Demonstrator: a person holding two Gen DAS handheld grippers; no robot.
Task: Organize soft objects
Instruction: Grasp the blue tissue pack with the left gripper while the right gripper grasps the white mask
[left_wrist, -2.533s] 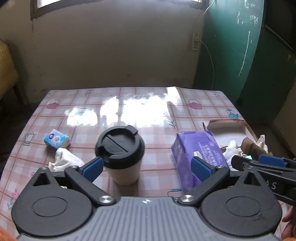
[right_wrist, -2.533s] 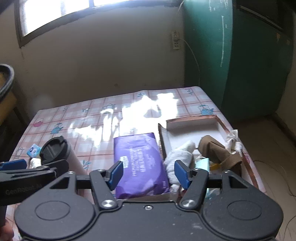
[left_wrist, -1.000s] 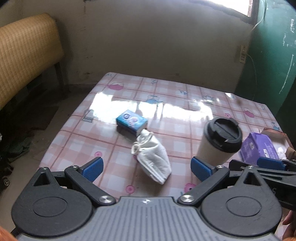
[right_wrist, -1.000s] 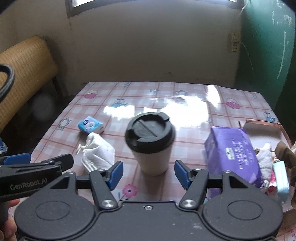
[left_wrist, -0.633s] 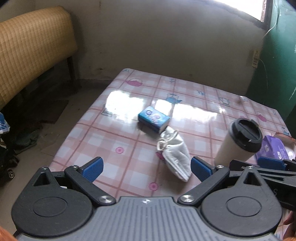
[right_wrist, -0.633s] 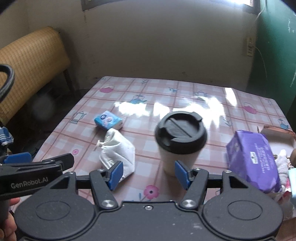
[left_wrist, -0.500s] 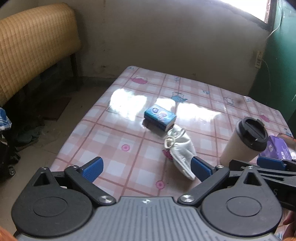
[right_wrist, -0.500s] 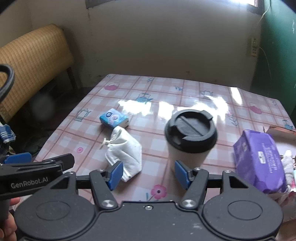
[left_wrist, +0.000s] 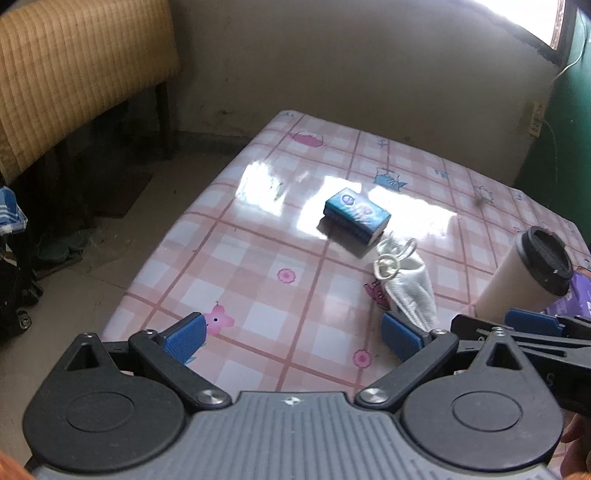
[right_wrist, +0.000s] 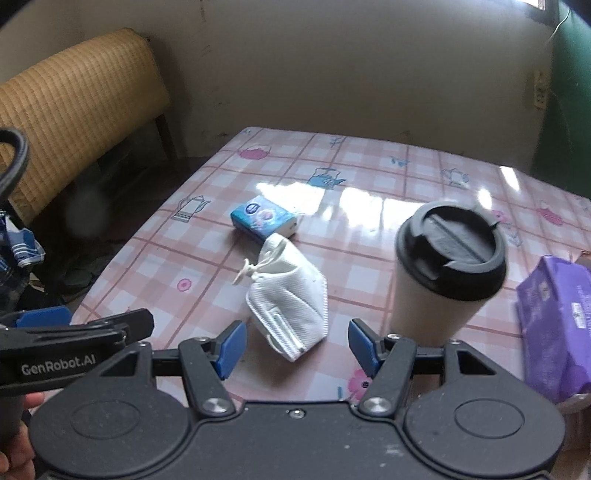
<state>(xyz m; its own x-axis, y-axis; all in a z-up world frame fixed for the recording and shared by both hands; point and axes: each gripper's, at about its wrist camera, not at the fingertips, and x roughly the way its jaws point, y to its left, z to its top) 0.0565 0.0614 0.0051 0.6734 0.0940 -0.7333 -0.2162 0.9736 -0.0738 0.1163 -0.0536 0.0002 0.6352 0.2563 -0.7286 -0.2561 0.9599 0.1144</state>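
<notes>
A white folded face mask (right_wrist: 291, 306) lies on the pink checked tablecloth (right_wrist: 369, 184), just ahead of my right gripper (right_wrist: 297, 345), which stands open with the mask's near end between its blue pads, not touching. Behind the mask rests a small blue tissue pack (right_wrist: 263, 218). In the left wrist view the mask (left_wrist: 406, 284) lies past the right pad of my left gripper (left_wrist: 293, 334), which is open over bare cloth. The blue pack (left_wrist: 356, 214) sits further back.
A paper cup with a black lid (right_wrist: 447, 269) stands right of the mask, close to my right gripper's right finger. A purple wipes pack (right_wrist: 557, 325) lies at the far right. The table's left edge (left_wrist: 177, 236) drops to the floor; a wicker chair (left_wrist: 74, 74) stands beyond.
Both grippers have swung left and sunk toward the table. The mask now sits between the right gripper's pads; the cup and purple pack have slid to the right of both views.
</notes>
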